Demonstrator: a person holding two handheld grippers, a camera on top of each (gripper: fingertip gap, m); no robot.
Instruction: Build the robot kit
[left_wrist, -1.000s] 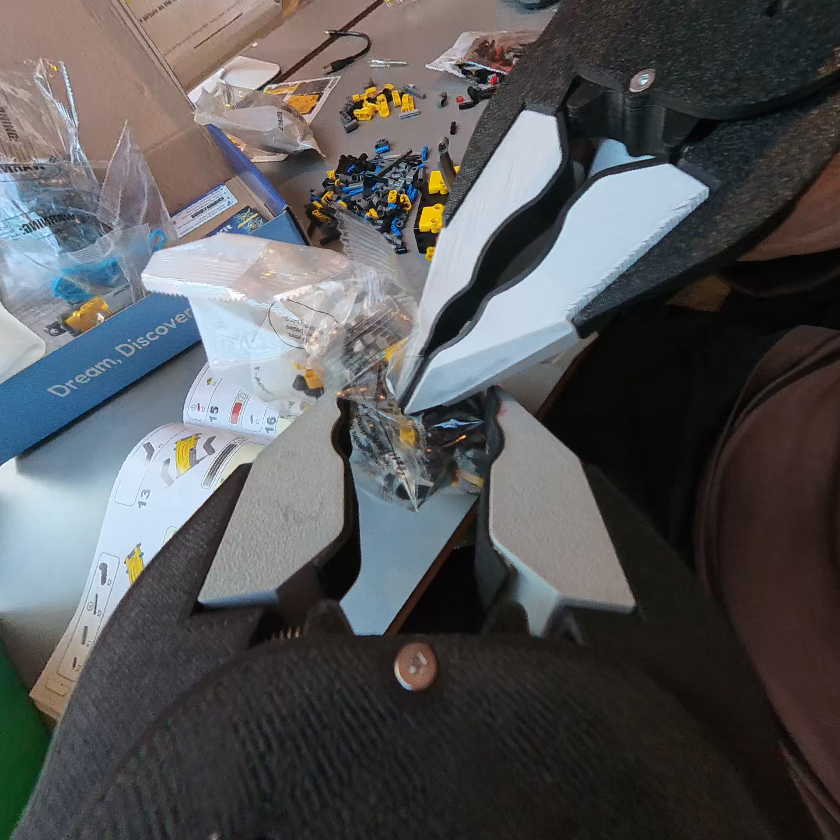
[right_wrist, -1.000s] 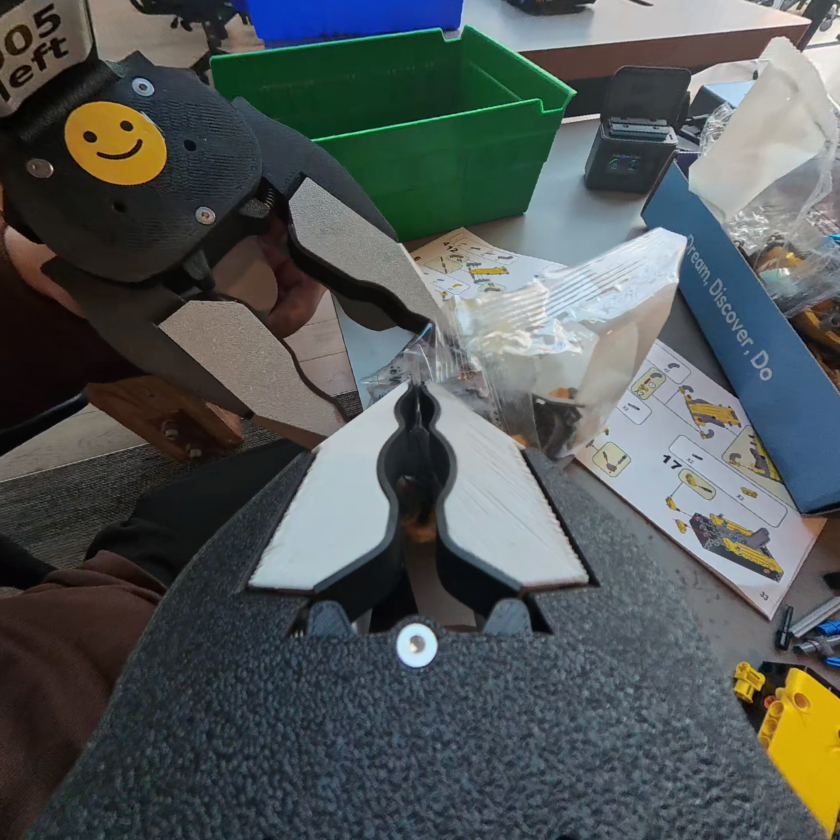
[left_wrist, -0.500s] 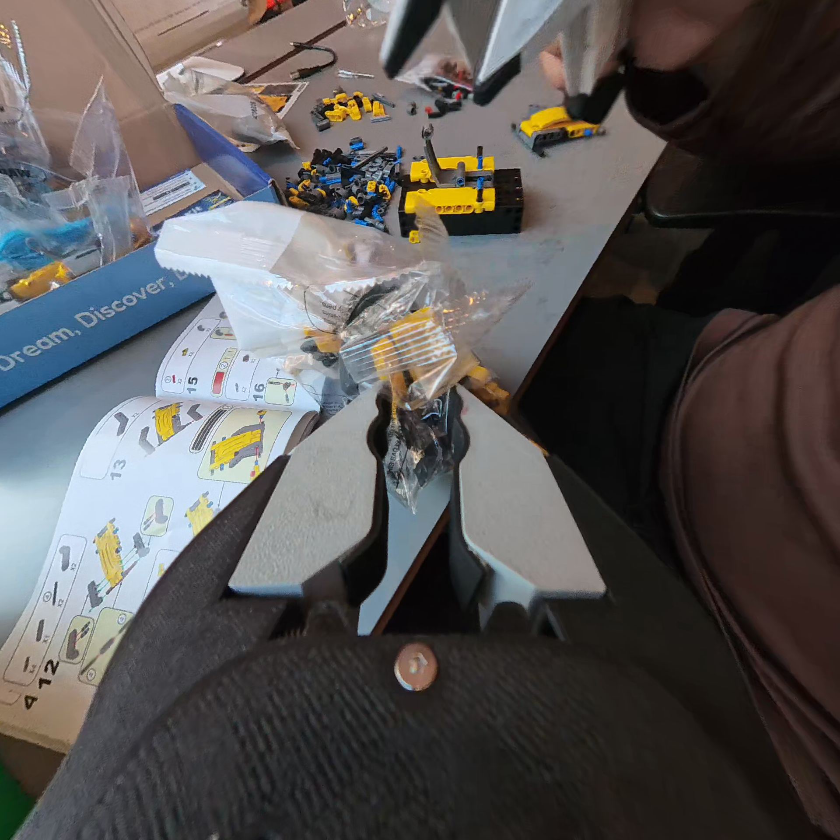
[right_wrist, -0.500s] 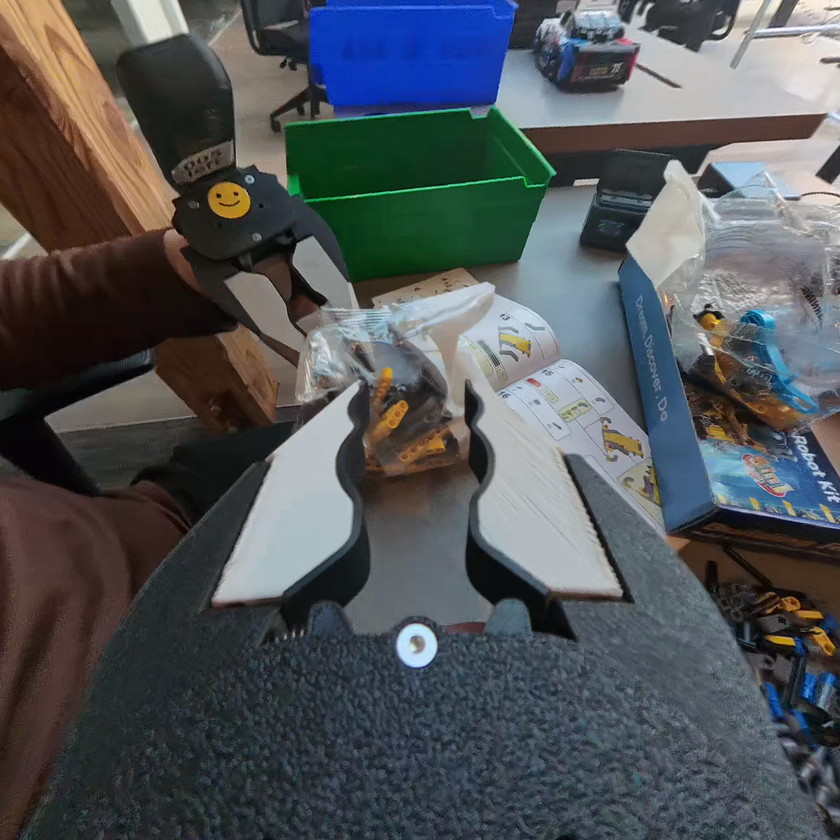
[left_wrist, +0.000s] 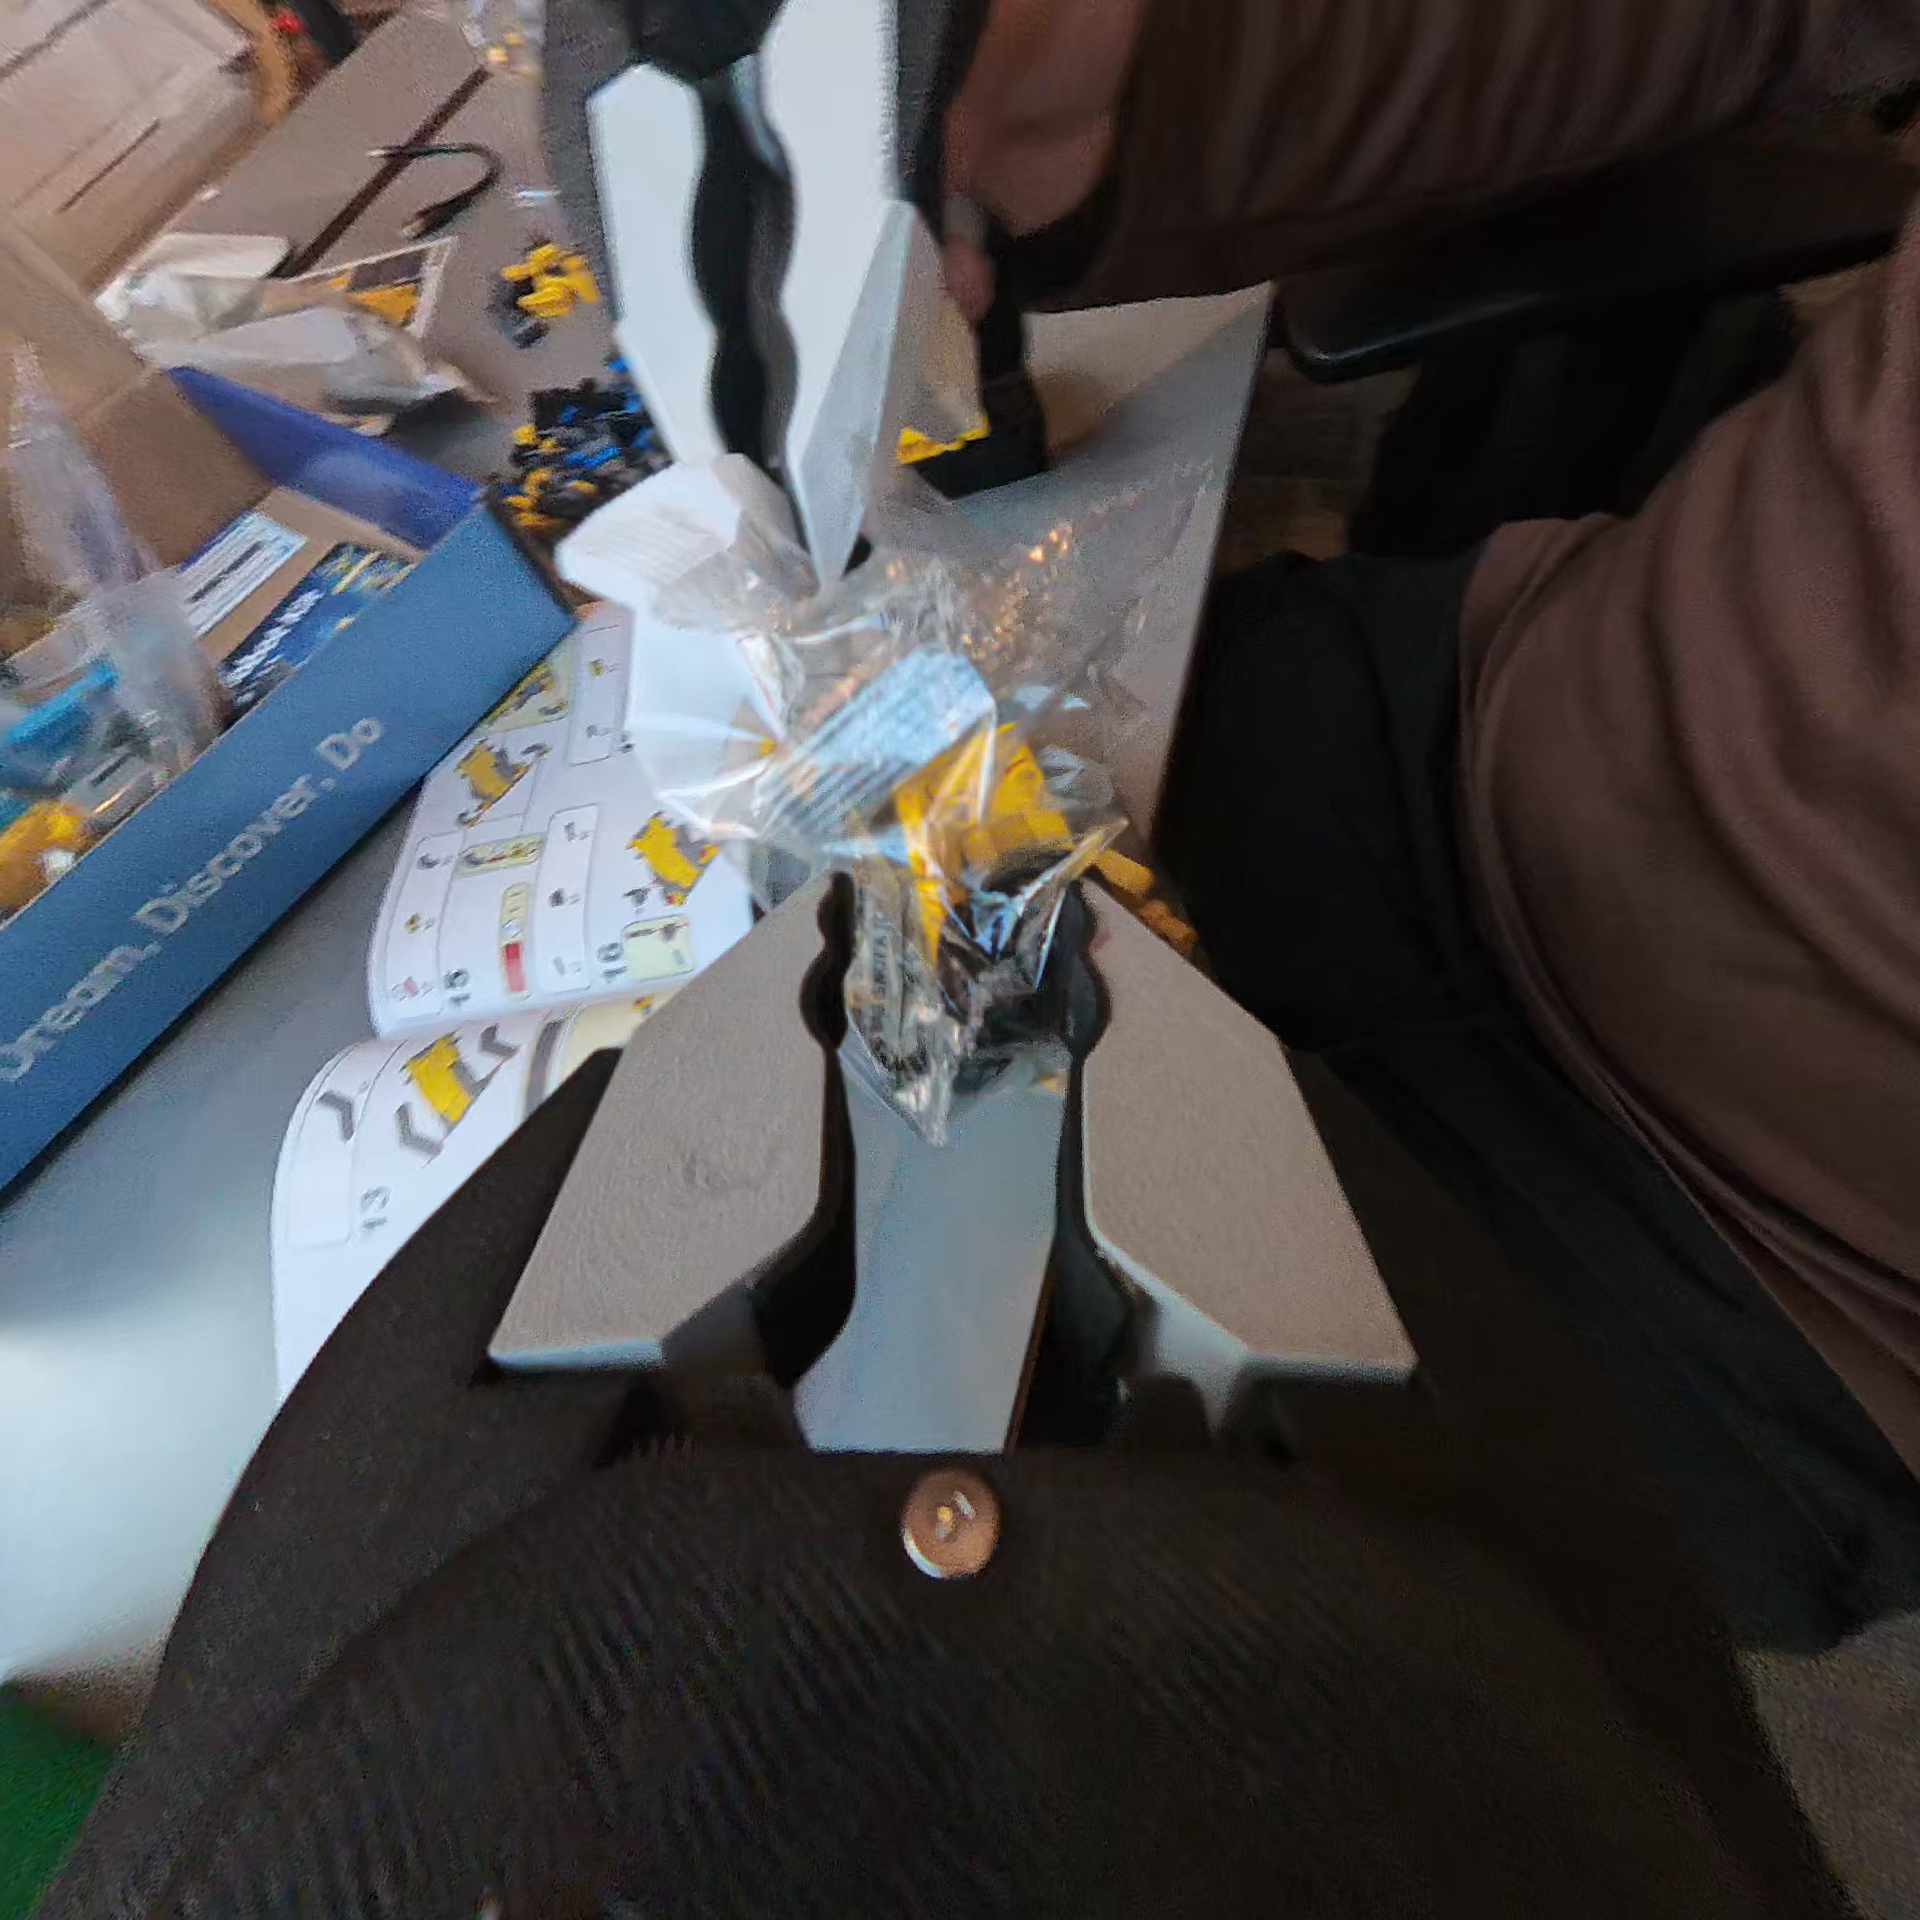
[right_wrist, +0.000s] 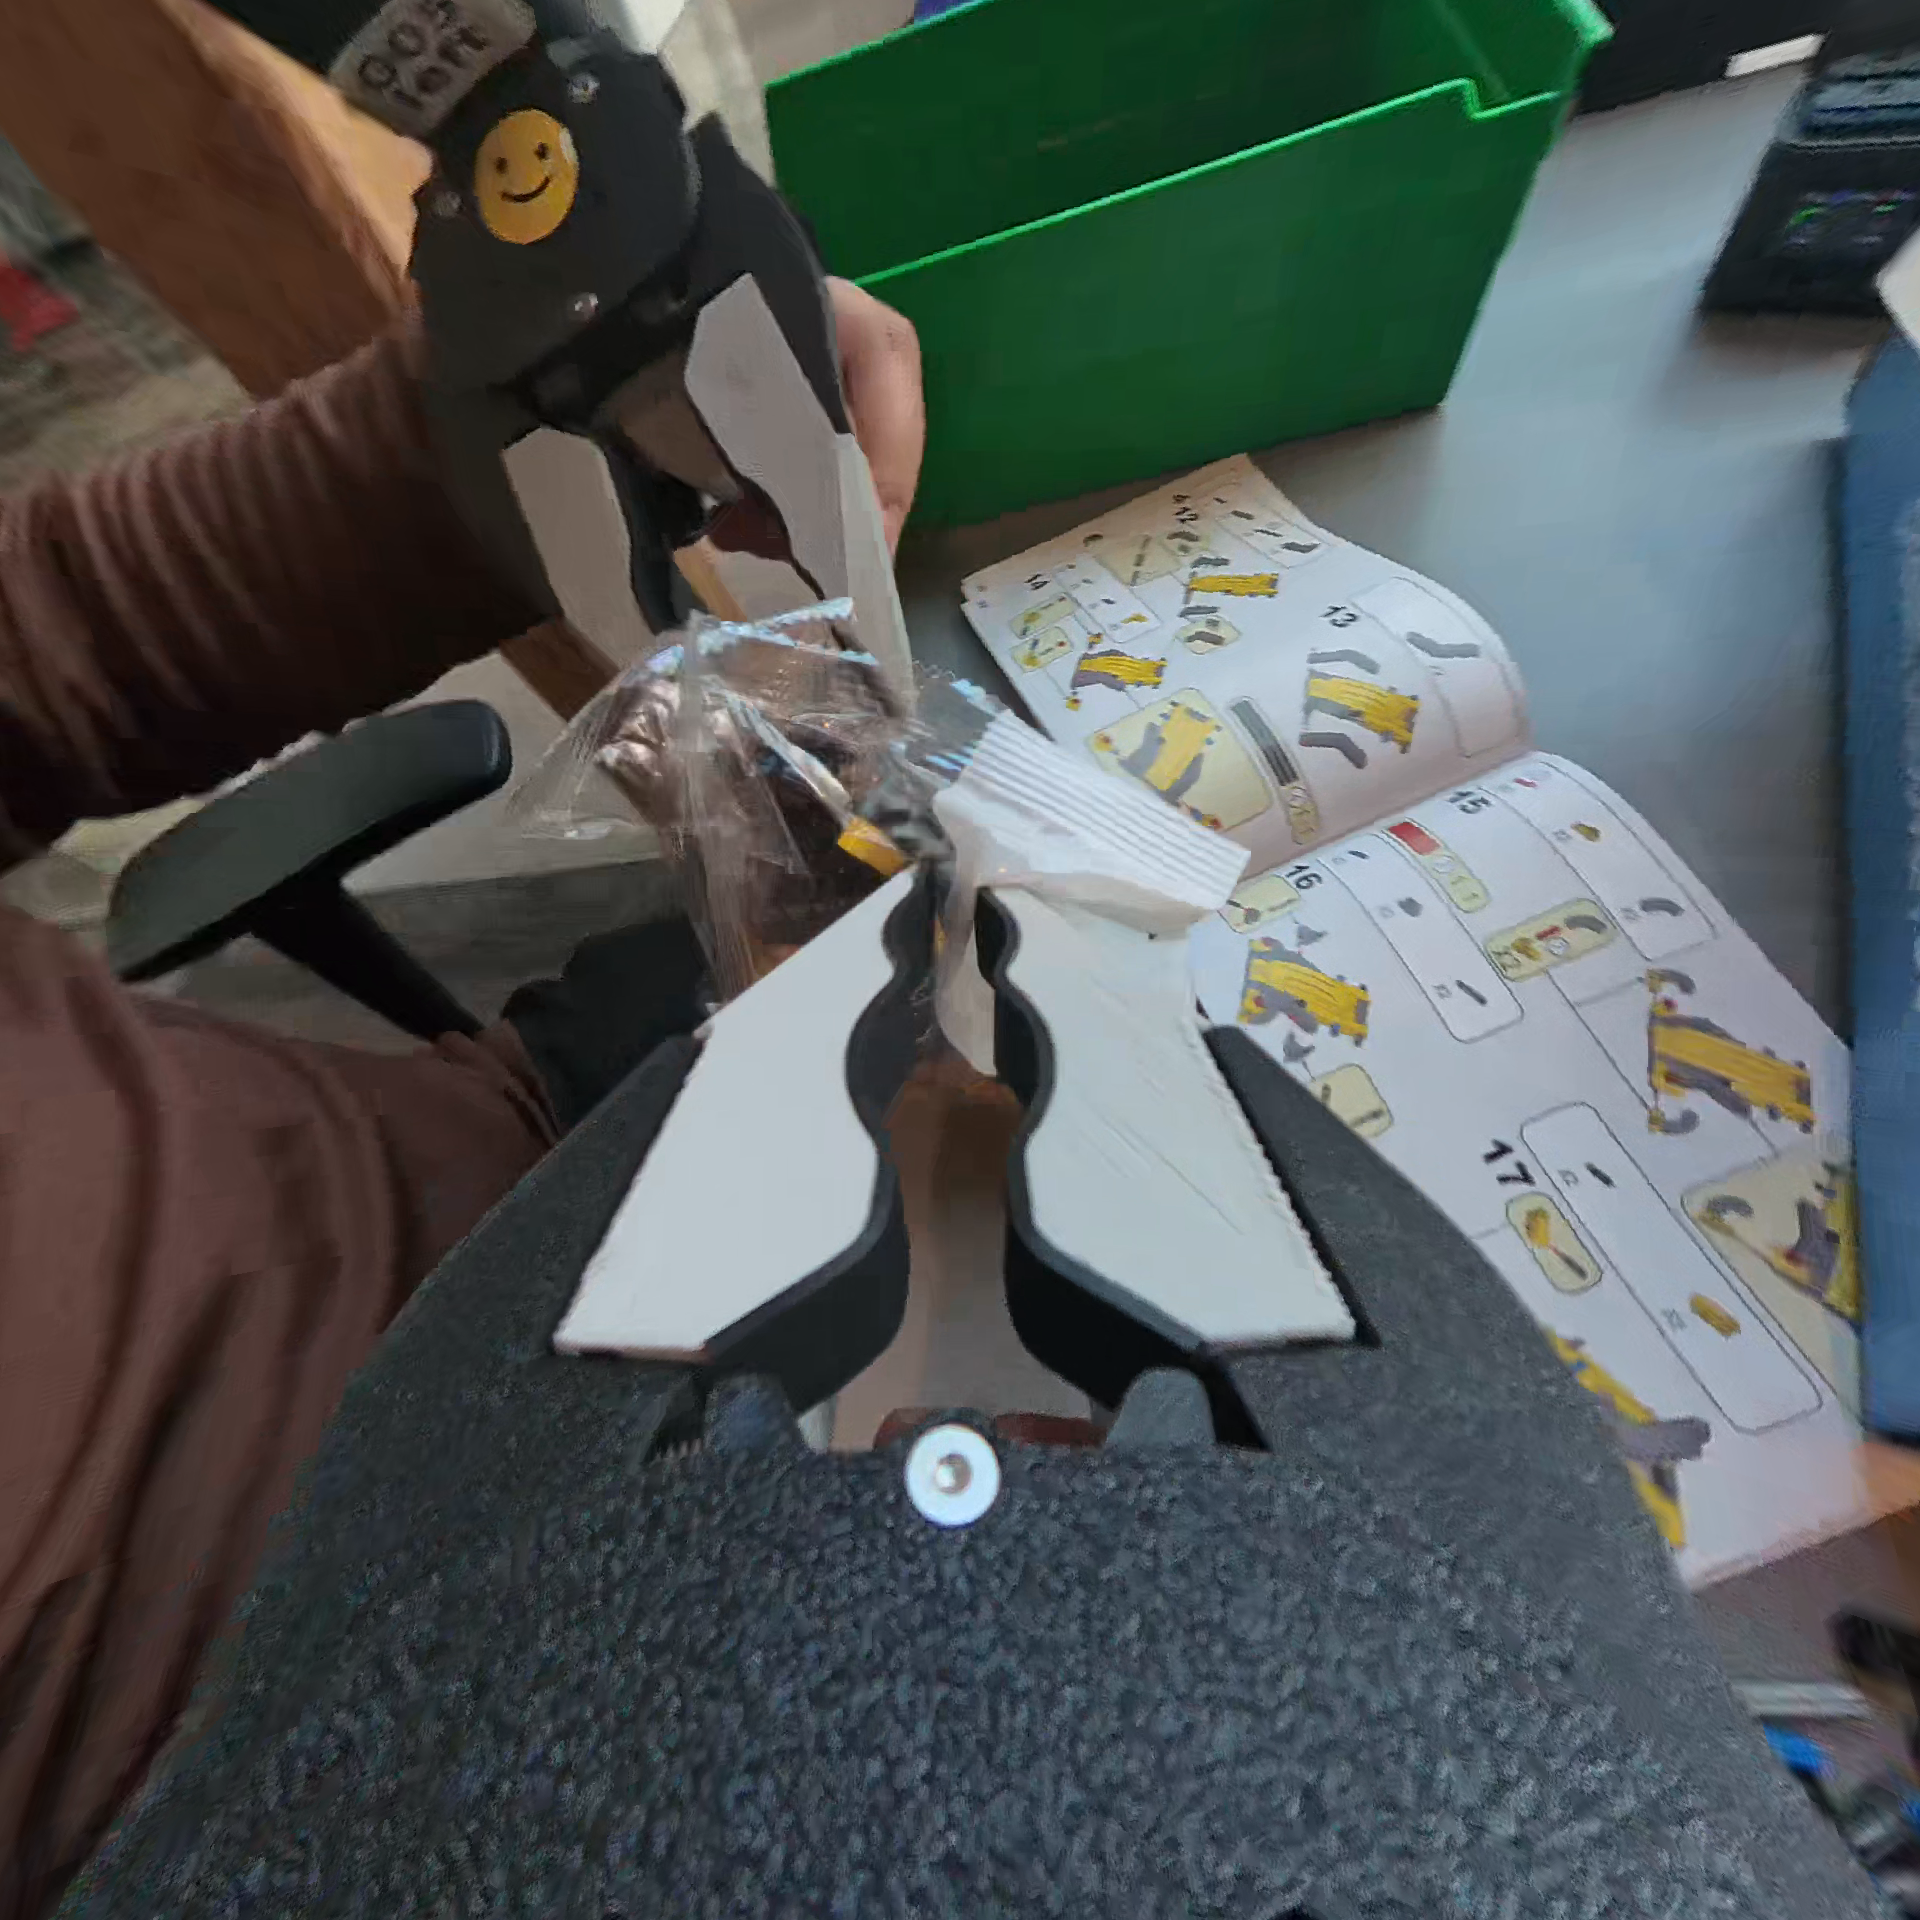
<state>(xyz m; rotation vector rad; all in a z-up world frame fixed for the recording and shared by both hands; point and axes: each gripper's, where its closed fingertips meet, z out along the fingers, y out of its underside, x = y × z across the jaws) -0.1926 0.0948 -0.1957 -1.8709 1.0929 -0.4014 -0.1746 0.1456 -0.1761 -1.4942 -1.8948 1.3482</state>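
A clear plastic bag (left_wrist: 894, 727) of yellow and black building parts, with a white top end (right_wrist: 1081, 831), hangs in the air over the table's near edge. My left gripper (left_wrist: 956, 904), with grey fingers, is shut on the bag's lower corner. My right gripper (right_wrist: 951, 883), with white fingers, is shut on the bag's white top end. The right gripper also shows in the left wrist view (left_wrist: 774, 499), coming down from above. The left gripper shows in the right wrist view (right_wrist: 790, 644), on the bag's far side. The views are blurred.
An open instruction booklet (right_wrist: 1403, 831) lies on the grey table under the bag. A blue box (left_wrist: 239, 790) with more bags stands to the left. A green bin (right_wrist: 1195, 260) and a black device (right_wrist: 1829, 208) stand behind. Loose parts (left_wrist: 582, 457) lie beyond. A chair armrest (right_wrist: 312, 800) is off the table's edge. My hands' fingertips stand some 7 centimeters from each other.
A second ago the right gripper held the bag and the left was open. The left then shut on it and the right let go and drew away. Now the right has come back and shut on the white end.
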